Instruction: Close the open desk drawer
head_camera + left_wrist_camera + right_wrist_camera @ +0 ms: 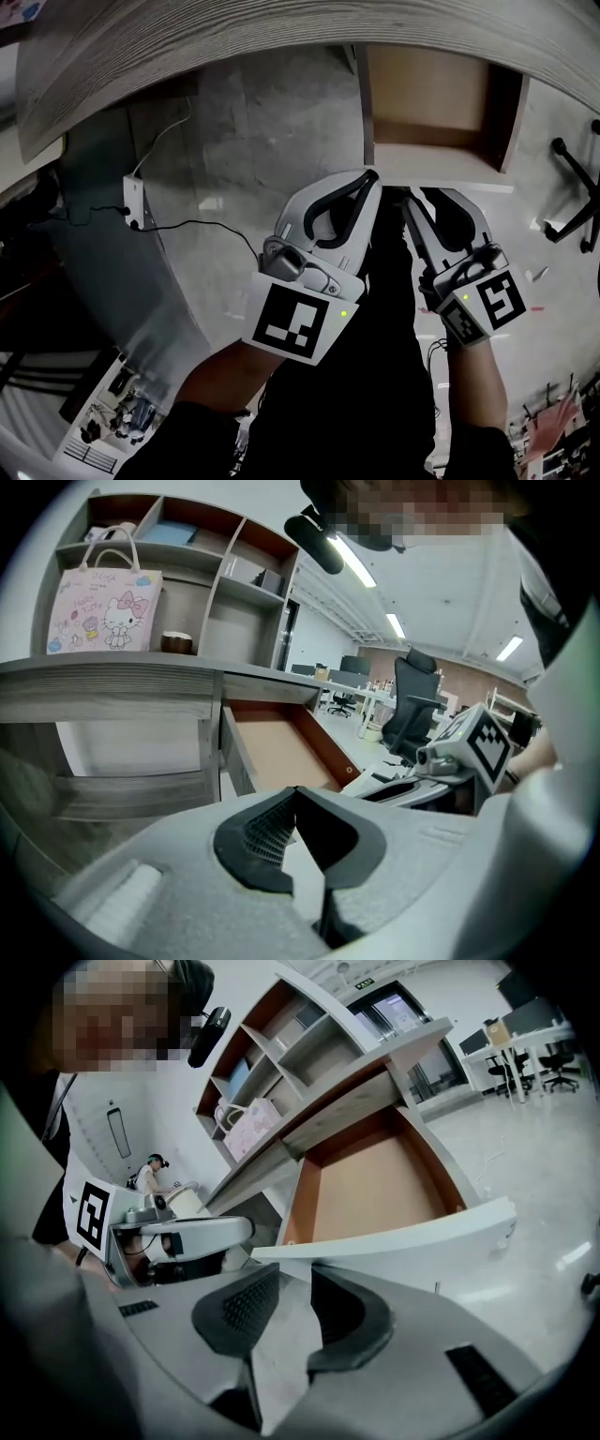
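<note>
One drawer (427, 94) stands pulled out from under the desk (187, 37), brown inside with a white front. Two grippers sit near it: left gripper (371, 176) fingers together, right gripper (417, 195) fingers apart around nothing.

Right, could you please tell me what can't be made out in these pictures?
- Head view: the rear of the drawer is hidden under the desk top.
- Right gripper view: the body of the right gripper covers the lower edge of the drawer front, so contact cannot be told.
- Left gripper view: the body of the left gripper blocks the lower half of the picture, and the lettering on the pink bag is too small to read.
</note>
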Tool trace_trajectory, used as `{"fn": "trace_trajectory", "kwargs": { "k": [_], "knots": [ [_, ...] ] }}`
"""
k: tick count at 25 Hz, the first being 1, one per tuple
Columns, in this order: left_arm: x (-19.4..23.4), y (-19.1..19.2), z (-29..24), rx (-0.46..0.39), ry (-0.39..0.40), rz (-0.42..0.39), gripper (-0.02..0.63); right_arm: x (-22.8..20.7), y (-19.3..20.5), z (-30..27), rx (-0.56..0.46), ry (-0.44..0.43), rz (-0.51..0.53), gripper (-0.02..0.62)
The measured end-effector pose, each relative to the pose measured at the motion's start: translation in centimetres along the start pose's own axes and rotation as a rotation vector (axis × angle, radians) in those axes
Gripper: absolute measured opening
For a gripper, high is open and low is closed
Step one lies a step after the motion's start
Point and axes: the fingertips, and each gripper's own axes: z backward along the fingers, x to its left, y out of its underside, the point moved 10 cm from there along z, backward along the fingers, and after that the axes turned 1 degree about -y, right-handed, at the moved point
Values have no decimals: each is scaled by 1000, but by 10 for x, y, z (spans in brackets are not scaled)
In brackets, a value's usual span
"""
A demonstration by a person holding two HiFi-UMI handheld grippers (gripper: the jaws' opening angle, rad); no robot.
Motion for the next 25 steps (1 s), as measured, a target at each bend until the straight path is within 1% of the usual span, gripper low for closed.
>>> {"fn": "trace_trajectory", "kwargs": {
  "k": [5, 7, 9, 13, 18, 25],
  "knots": [
    [-2, -1, -2, -13, -21, 0, 8, 1, -3, -2, -3, 18, -35, 114],
    [-1, -3, -3, -20, -31, 6, 8, -1, -3, -1, 15, 38, -6, 104],
    [0, -7, -1, -28, -36, 5, 8, -4, -3, 2, 33, 56, 6, 68],
    [3, -20, 7, -47, -41, -11, 8, 2, -10, 5, 34, 68, 12, 60],
    [5, -32, 14, -73, -47, -18, 8, 14, -28, 5, 7, 72, 42, 35],
    [5, -37, 13, -101, -40, 4, 8, 9, -66, -4, -88, 96, 70, 23]
  ]
}}
